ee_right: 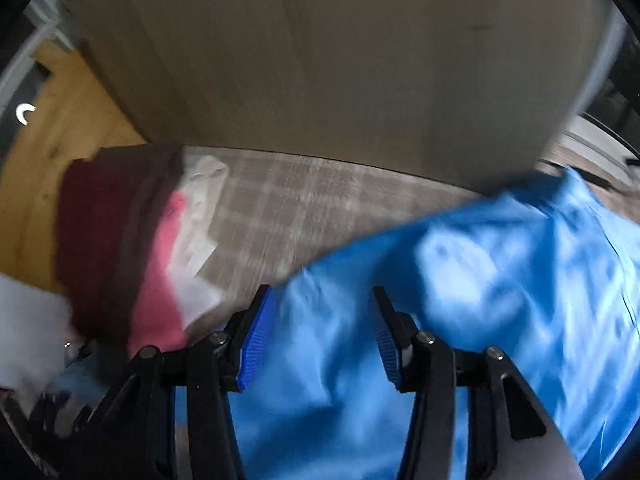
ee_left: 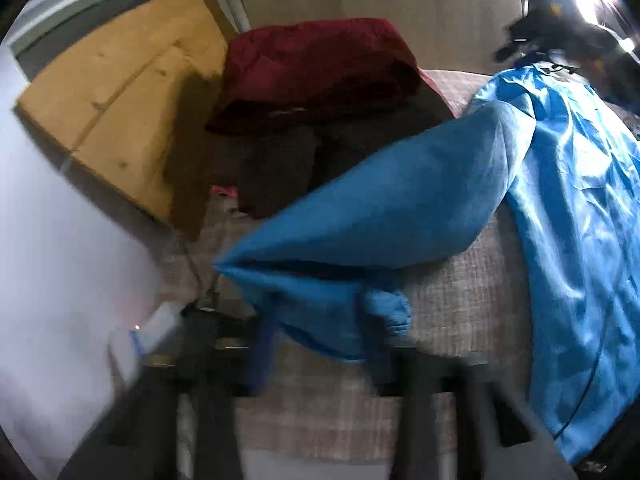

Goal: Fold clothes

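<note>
A shiny blue garment (ee_left: 560, 220) lies spread on the checked cover (ee_left: 460, 300). One end of it is lifted and bunched toward my left gripper (ee_left: 318, 332). In the blurred left wrist view the jaws stand apart, with blue cloth hanging over and between the fingers (ee_left: 262, 348); I cannot see the pads pressing on it. In the right wrist view my right gripper (ee_right: 320, 320) is open just above the blue garment (ee_right: 480, 300), and its blue pads (ee_right: 256, 340) are clear of the cloth.
A folded dark red garment (ee_left: 320, 68) sits on a brown one (ee_left: 280, 168) at the back left, with pink (ee_right: 164, 280) and white (ee_right: 200, 240) pieces beside them. A wooden board (ee_left: 120, 112) leans on the left. A plain wall (ee_right: 320, 60) runs behind.
</note>
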A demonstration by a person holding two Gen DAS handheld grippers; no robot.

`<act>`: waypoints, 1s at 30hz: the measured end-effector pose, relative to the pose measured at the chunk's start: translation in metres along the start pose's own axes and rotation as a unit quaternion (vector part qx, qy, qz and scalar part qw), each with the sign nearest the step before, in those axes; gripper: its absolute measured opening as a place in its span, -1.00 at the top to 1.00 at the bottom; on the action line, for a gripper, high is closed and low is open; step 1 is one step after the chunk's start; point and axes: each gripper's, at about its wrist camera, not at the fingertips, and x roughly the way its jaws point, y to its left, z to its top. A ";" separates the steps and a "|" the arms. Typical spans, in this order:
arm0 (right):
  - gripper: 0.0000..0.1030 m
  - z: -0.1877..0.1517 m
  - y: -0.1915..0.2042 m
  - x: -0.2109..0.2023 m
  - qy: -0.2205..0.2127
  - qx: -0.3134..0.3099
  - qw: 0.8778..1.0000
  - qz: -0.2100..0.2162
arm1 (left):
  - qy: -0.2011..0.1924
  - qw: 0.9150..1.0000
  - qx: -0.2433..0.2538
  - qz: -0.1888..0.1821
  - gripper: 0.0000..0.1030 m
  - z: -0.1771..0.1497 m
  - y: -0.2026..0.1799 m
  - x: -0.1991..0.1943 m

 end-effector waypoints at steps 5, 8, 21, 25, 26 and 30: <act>0.08 0.023 -0.004 0.042 0.047 0.011 0.997 -0.053 | -0.019 0.999 -0.003 -0.033 1.00 -0.010 -0.011 -0.026; 0.08 0.029 -0.023 0.054 0.073 0.045 0.995 -0.057 | -0.030 0.998 -0.008 -0.046 1.00 -0.022 -0.019 -0.054; 0.99 0.026 -0.017 0.059 0.019 0.004 0.998 -0.056 | -0.019 0.997 -0.017 -0.067 1.00 -0.050 -0.022 -0.096; 0.99 0.018 -0.035 -0.009 -0.050 0.001 0.999 0.021 | -0.034 0.997 -0.007 -0.067 1.00 -0.057 -0.028 -0.139; 0.99 0.011 -0.048 -0.033 -0.074 -0.004 0.996 0.041 | -0.029 0.996 -0.008 -0.084 1.00 -0.063 -0.035 -0.146; 0.99 -0.024 -0.099 -0.101 -0.133 -0.041 0.985 0.099 | 0.031 0.981 -0.016 -0.188 1.00 -0.105 -0.082 -0.149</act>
